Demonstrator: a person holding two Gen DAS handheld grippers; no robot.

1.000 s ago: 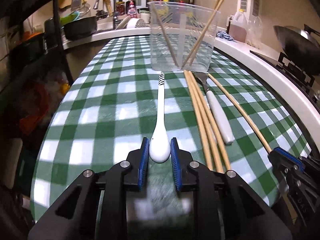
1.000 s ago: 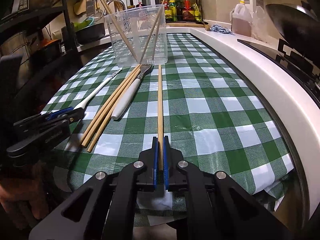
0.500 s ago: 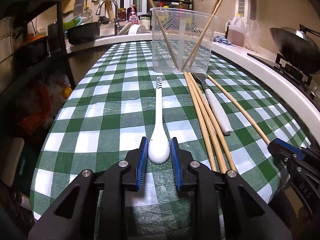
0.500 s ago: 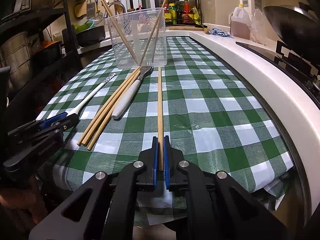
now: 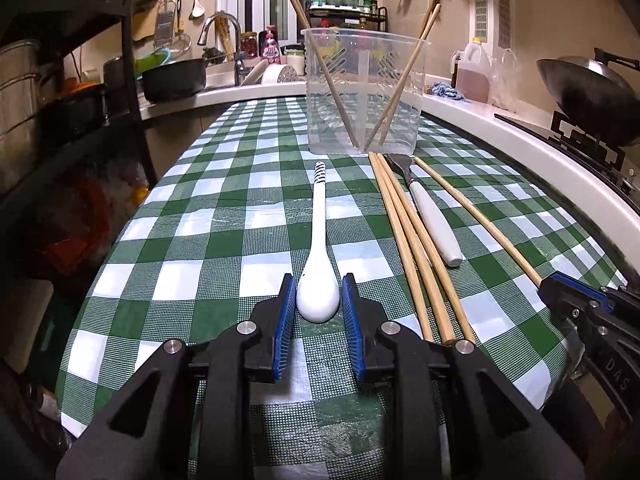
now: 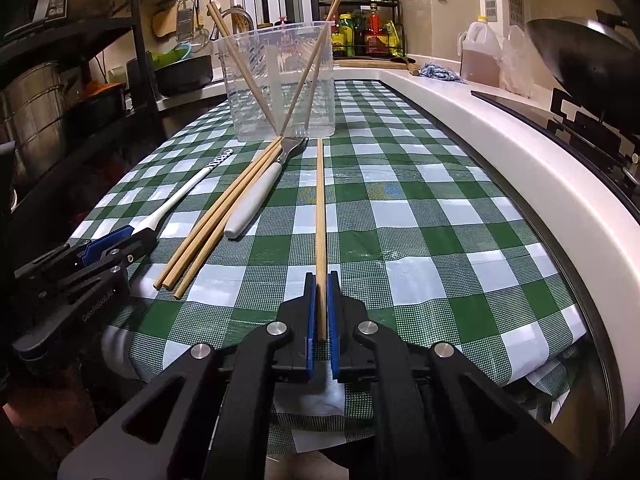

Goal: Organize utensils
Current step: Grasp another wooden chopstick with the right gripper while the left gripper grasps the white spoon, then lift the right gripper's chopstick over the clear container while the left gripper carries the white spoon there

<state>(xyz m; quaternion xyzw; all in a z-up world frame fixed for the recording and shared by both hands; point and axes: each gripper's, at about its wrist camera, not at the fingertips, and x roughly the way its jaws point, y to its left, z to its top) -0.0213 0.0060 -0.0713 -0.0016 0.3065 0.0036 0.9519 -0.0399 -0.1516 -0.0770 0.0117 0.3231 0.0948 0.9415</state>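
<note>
My left gripper [image 5: 318,300] is shut on the bowl of a white spoon [image 5: 318,240] with a striped handle tip, which points at a clear plastic container [image 5: 362,92] holding three chopsticks. My right gripper [image 6: 321,300] is shut on the near end of a single wooden chopstick [image 6: 320,208] that reaches toward the container [image 6: 280,84]. Between them on the green checked tablecloth [image 5: 224,216] lie three chopsticks [image 5: 412,240] and a white-handled utensil [image 5: 432,220]. The spoon [image 6: 180,196] and left gripper [image 6: 116,246] also show in the right wrist view.
A white counter edge [image 6: 500,152] runs along the right, with a wok [image 5: 588,88] on a stove and an oil jug [image 5: 474,70]. A black shelf rack [image 5: 80,80] with pots stands at the left. A sink and spice rack are behind the container.
Both grippers have lifted and tilted up a little with their utensils held. The spoon and the single chopstick keep their place between the fingers.
</note>
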